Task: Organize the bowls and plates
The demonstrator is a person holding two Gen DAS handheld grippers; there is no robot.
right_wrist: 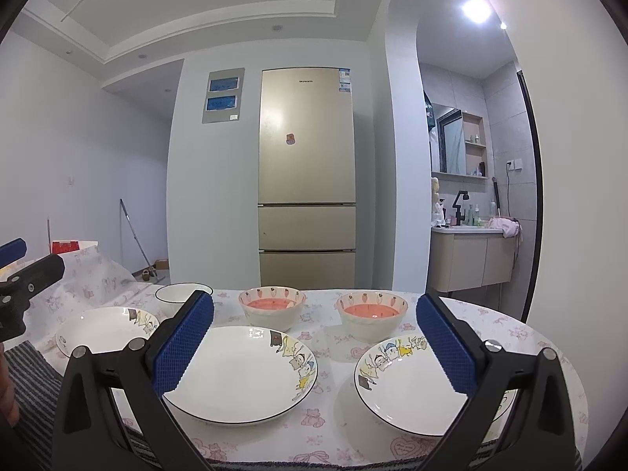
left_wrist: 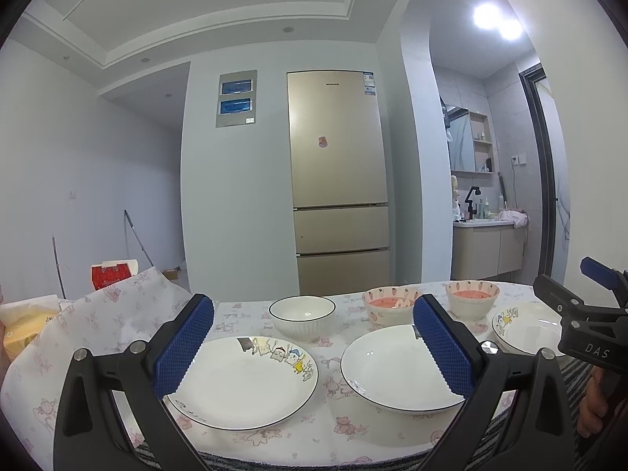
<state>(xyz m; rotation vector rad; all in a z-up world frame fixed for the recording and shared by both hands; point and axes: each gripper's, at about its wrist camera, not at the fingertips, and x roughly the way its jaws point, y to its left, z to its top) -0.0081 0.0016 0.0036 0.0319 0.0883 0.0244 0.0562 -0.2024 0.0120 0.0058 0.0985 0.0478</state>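
On the flowered tablecloth lie three black-rimmed white plates: a cartoon plate (left_wrist: pixel 243 380) on the left, a middle plate (left_wrist: pixel 392 369) and a right cartoon plate (left_wrist: pixel 530 329). Behind them stand a plain white bowl (left_wrist: pixel 302 316) and two strawberry-pattern bowls with pink insides (left_wrist: pixel 386 306) (left_wrist: pixel 471 300). My left gripper (left_wrist: pixel 314 308) hovers open over the near plates, holding nothing. My right gripper (right_wrist: pixel 314 302) is open and empty above the middle plate (right_wrist: pixel 239 373) and the right plate (right_wrist: pixel 408 384). Each gripper shows at the edge of the other's view (left_wrist: pixel 577 286) (right_wrist: pixel 27 261).
A gold fridge (left_wrist: pixel 337 180) stands behind the table, with a bathroom vanity (left_wrist: pixel 486 247) to its right. The tablecloth (left_wrist: pixel 117 314) bunches up over something at the left. A striped cloth (right_wrist: pixel 31 369) lines the near table edge. The round table edge (right_wrist: pixel 565 353) curves close past the right plate.
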